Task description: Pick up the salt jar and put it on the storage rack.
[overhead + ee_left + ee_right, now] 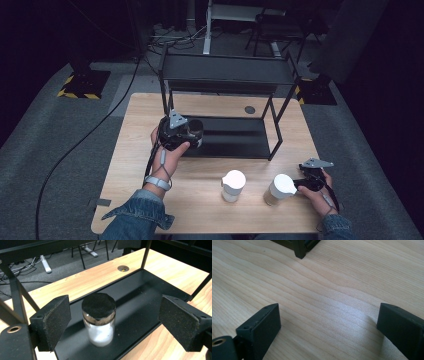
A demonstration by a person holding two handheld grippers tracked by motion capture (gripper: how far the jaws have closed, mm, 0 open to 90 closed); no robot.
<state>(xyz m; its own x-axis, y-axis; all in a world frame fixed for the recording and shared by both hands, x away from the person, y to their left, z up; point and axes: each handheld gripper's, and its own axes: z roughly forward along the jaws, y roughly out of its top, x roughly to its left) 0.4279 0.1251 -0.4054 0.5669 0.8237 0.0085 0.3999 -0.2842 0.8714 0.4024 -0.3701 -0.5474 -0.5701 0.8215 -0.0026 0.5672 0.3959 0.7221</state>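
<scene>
1. Nearest the person's edge of the table (pixel 150 200) stand two white-capped containers: one (pixel 233 185) at the middle, one (pixel 279 189) just beside the right gripper (pixel 300 184); that gripper's jaws stand wide apart over bare wood with nothing between them.
2. Farther in, the left gripper (pixel 112 322) hangs over the low black shelf (pixel 140 297) of a two-tier rack (pixel 227 75); its jaws are apart, and the pads (pixel 53 321) clear the jar on both sides, touching nothing.
3. Between those jaws a small jar (pixel 99 318) stands upright on the shelf near its front edge; it has a dark flat lid (pixel 98 305) and a clear body partly filled with something white.
4. By the look of it the jar is glass or hard clear plastic: stiff, smooth and likely slippery under the foam pads; probably light, but breakable if knocked against the rack's bars.
5. My judgement is to grip the body squarely below the lid, where the walls run straight; the lid alone could twist or come loose.
6. Beyond the rack lie a round hole (pixel 123 268) in the tabletop and grey carpet (pixel 50 125).
</scene>
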